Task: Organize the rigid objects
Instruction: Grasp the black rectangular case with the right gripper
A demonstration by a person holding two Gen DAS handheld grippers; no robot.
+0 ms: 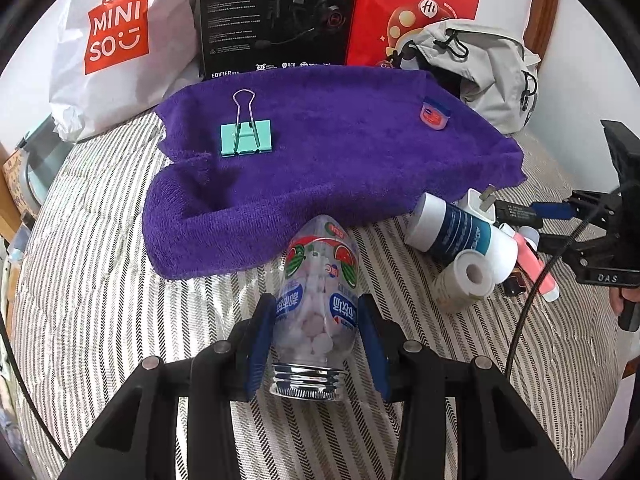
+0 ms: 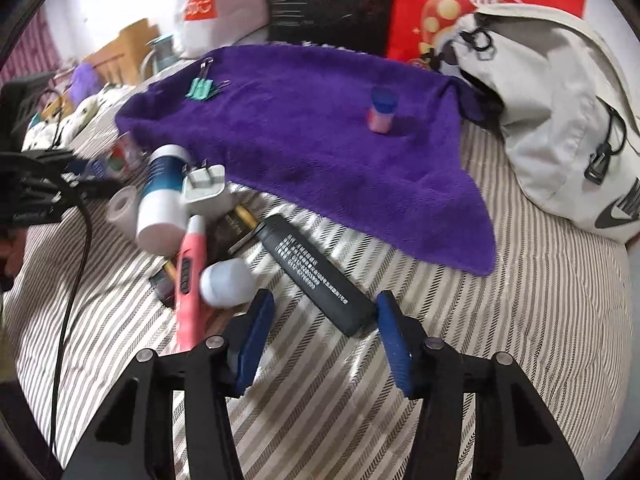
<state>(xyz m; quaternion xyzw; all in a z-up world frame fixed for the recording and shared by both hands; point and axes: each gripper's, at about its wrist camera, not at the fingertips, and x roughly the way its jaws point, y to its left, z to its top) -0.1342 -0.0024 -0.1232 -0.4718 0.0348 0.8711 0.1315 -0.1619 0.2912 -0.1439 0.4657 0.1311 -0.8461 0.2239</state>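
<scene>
Clear candy bottle [image 1: 316, 300] just off towel [image 1: 320, 152] edge.

black gripper [image 1: 316, 340] frames, blue ribbed pads [image 2: 256, 336] (silver screws, black cable).

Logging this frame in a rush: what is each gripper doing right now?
Left gripper: shut on the candy bottle.
Right gripper: open, holding nothing; the end of the black bar lies between its fingers.
</scene>
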